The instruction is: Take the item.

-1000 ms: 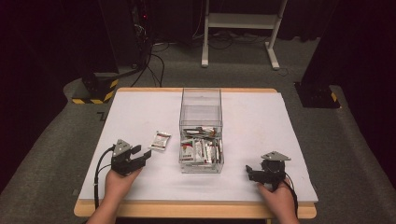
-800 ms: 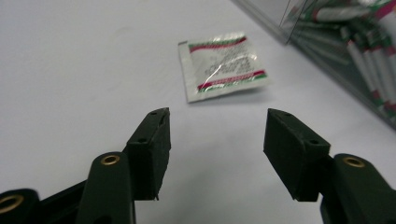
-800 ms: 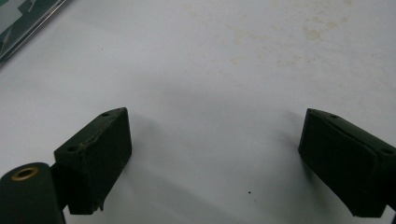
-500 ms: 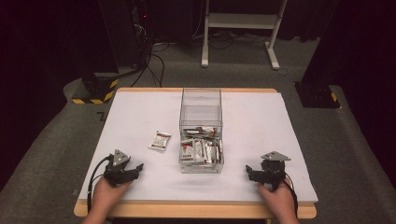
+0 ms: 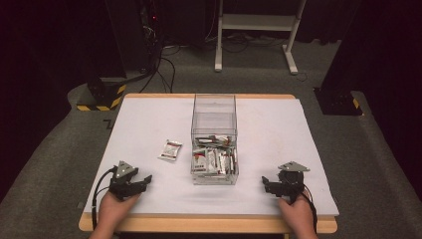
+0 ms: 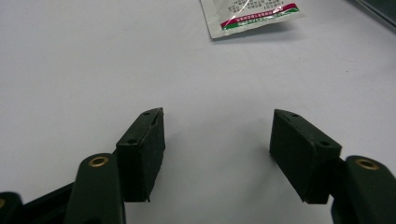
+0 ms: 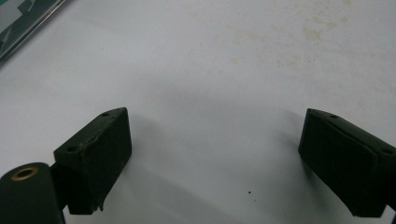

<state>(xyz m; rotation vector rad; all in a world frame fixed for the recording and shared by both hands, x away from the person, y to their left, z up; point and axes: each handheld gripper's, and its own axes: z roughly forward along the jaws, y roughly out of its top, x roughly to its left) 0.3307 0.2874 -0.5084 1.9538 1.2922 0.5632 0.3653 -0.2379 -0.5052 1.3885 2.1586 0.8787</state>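
A white sachet (image 5: pixel 170 150) with a red and green band lies flat on the white table, left of a clear plastic box (image 5: pixel 214 107) that holds several similar sachets (image 5: pixel 214 160). My left gripper (image 5: pixel 143 181) rests near the front left edge, well short of the loose sachet. In the left gripper view the sachet (image 6: pixel 252 14) lies beyond my left gripper (image 6: pixel 217 140), whose jaws have just been opening and stand wide with only bare table between them. My right gripper (image 5: pixel 266 184) sits near the front right edge. In its own view my right gripper (image 7: pixel 215 154) is open over bare table.
The clear box's edge (image 7: pixel 23 23) shows at the top left of the right gripper view. The white tabletop (image 5: pixel 278 129) has a wooden front edge (image 5: pixel 209 223). Behind the table are a white stand (image 5: pixel 256 22), cables and a black-and-yellow base (image 5: pixel 102 97) on the floor.
My left gripper has drawn back from beside the loose sachet toward the front edge and sunk lower. The sachet stays put on the table. The right gripper has not moved.
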